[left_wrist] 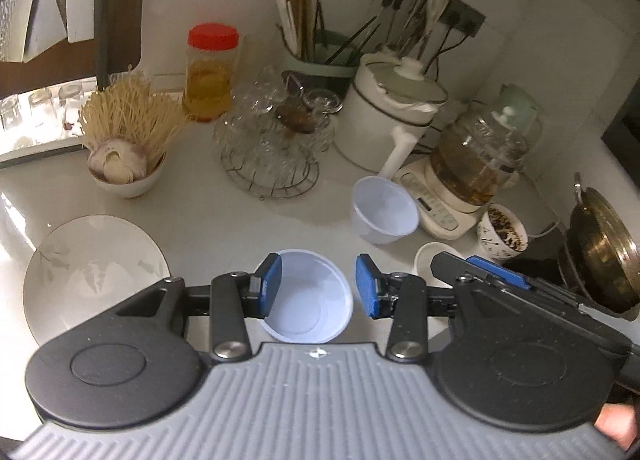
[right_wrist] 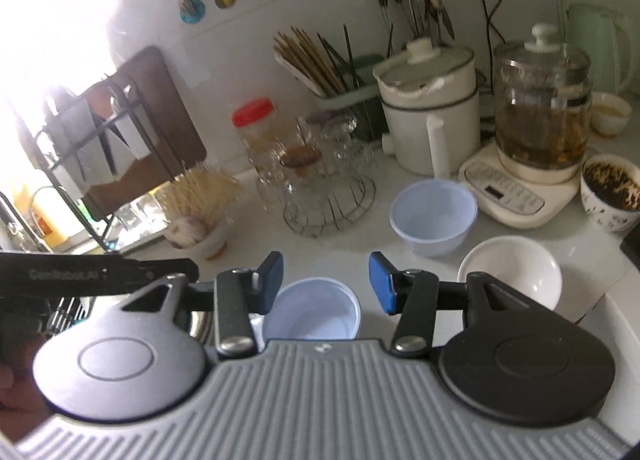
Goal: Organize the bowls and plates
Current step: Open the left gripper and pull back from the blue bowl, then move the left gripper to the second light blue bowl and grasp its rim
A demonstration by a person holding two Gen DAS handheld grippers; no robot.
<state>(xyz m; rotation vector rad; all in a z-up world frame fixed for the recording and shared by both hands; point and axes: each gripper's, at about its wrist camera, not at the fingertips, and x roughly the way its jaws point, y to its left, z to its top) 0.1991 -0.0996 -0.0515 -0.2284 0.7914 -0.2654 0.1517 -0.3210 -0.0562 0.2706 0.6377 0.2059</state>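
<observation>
My left gripper (left_wrist: 318,286) is open, its blue pads on either side of a pale blue plastic bowl (left_wrist: 308,300) on the white counter, without touching it. A second pale blue bowl (left_wrist: 382,210) stands further back on the right. A white patterned plate (left_wrist: 94,272) lies at the left. My right gripper (right_wrist: 326,280) is open and empty above the near blue bowl (right_wrist: 314,316). In the right wrist view the second blue bowl (right_wrist: 434,216) is ahead and a white ceramic bowl (right_wrist: 510,272) sits at the right.
A wire rack of glass dishes (left_wrist: 272,148), a bowl of garlic and noodles (left_wrist: 126,172), a red-lidded jar (left_wrist: 210,72), a white pot (left_wrist: 388,120), a glass kettle on its base (left_wrist: 476,164), a cup with tea leaves (left_wrist: 502,232) and a dark pan (left_wrist: 604,256) crowd the counter.
</observation>
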